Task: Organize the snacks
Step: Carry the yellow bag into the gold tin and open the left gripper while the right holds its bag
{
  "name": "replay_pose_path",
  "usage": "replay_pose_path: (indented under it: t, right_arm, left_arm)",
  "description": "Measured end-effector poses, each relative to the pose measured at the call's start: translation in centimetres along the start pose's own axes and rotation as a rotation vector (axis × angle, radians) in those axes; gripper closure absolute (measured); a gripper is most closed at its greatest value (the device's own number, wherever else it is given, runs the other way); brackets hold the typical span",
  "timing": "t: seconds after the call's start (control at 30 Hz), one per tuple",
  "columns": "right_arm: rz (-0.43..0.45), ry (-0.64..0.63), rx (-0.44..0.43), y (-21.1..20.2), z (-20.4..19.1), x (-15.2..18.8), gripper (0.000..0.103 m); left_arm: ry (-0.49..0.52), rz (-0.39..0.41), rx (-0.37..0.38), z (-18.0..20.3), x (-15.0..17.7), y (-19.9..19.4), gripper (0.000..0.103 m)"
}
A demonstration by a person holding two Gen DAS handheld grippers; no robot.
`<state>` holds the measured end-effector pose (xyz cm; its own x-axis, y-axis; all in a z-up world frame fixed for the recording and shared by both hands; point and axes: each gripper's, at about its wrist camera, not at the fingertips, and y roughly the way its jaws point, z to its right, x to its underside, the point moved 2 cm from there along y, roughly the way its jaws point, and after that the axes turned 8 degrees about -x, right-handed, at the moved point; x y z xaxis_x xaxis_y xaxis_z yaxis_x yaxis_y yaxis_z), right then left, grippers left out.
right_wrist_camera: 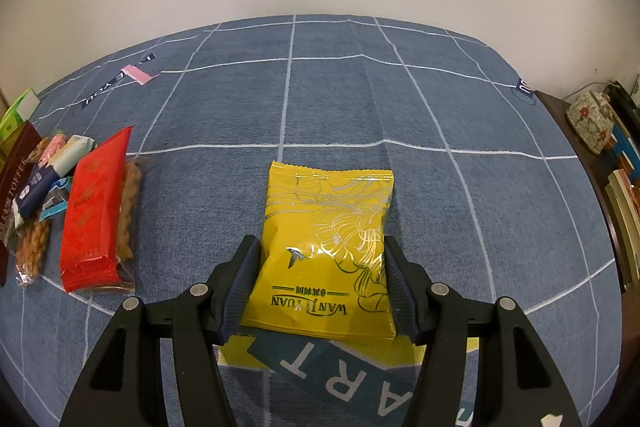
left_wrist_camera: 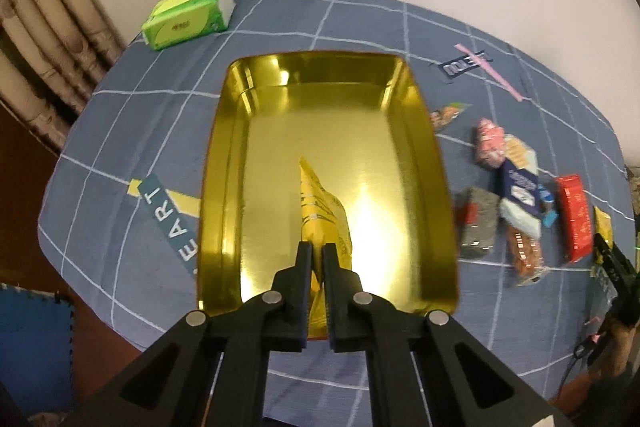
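Note:
My left gripper (left_wrist_camera: 317,251) is shut on a yellow snack packet (left_wrist_camera: 324,219), held edge-on above the gold tray (left_wrist_camera: 430,163) in the left wrist view. My right gripper (right_wrist_camera: 320,247) is open, its fingers on either side of a second yellow packet (right_wrist_camera: 326,239) that lies flat on the blue tablecloth; I cannot tell if the pads touch it. A pile of snacks lies right of the tray: a red packet (left_wrist_camera: 574,223), a dark blue one (left_wrist_camera: 520,187), a pink one (left_wrist_camera: 488,143), a grey one (left_wrist_camera: 478,223). The red packet (right_wrist_camera: 96,211) shows left of my right gripper.
A green tissue pack (left_wrist_camera: 186,15) sits at the far left corner of the table. The blue checked cloth (right_wrist_camera: 340,99) covers the table up to the white wall. A dark shelf with books (right_wrist_camera: 624,211) stands to the right. Twisted biscuits in clear wrap (right_wrist_camera: 130,203) lie beside the red packet.

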<state>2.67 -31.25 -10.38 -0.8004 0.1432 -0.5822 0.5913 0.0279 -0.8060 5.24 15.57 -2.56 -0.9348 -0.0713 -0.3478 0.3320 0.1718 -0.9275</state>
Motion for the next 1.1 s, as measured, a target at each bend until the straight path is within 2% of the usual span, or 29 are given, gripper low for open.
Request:
replay_pose_path:
  t: [0.43, 0.77, 0.87, 0.93, 1.0, 1.1]
  right_arm:
    - [-0.014, 0.016, 0.014, 0.0, -0.2, -0.1, 0.048]
    - [-0.028, 0.019, 0.052, -0.2, -0.7, -0.4, 0.05]
    - [-0.033, 0.029, 0.061, -0.3, -0.7, -0.4, 0.05]
    - [-0.027, 0.036, 0.074, -0.7, -0.7, -0.4, 0.05]
    - [-0.02, 0.053, 0.08, -1.3, -0.5, -0.6, 0.05]
    - [0.007, 0.068, 0.085, -2.7, -0.5, -1.2, 0.05]
  left_arm:
    - [0.001, -0.023, -0.09, -2.9, 0.4, 2.4, 0.097]
    - [-0.017, -0.047, -0.099, -4.1, 1.2, 3.6, 0.095]
    - [0.005, -0.024, -0.105, -3.9, 1.3, 3.3, 0.095]
    - [0.022, -0.01, -0.107, -3.6, 1.3, 3.0, 0.092]
    - [0.023, 0.0, -0.109, -3.5, 1.3, 2.6, 0.074]
    - [0.004, 0.05, -0.099, -3.6, 1.2, 1.5, 0.068]
